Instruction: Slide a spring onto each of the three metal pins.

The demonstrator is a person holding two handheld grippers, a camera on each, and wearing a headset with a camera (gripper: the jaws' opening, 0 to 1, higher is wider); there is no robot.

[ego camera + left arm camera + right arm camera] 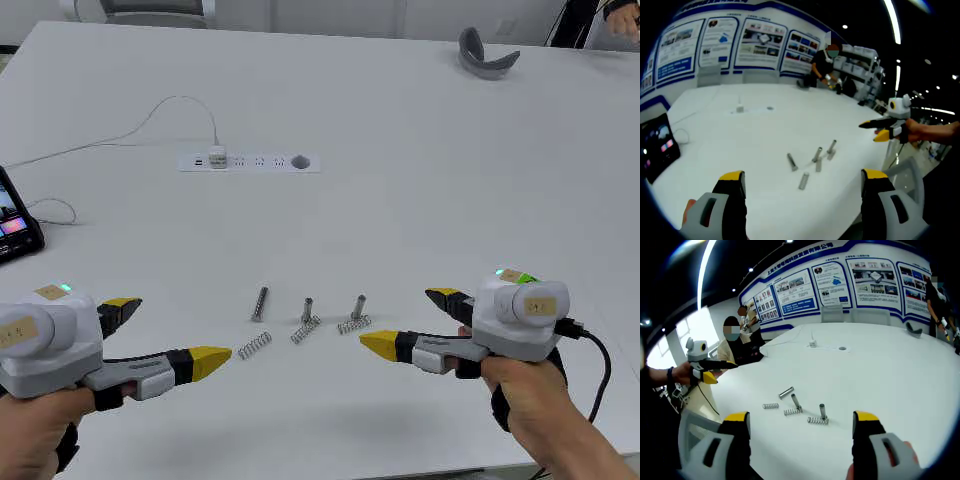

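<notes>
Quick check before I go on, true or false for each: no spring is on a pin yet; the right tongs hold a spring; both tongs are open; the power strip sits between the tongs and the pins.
1. No spring is on a pin: true. The springs lie on the table beside the metal pins.
2. False. The right tongs are empty.
3. True. The left tongs are open too.
4. False. The power strip lies beyond the pins.
</notes>
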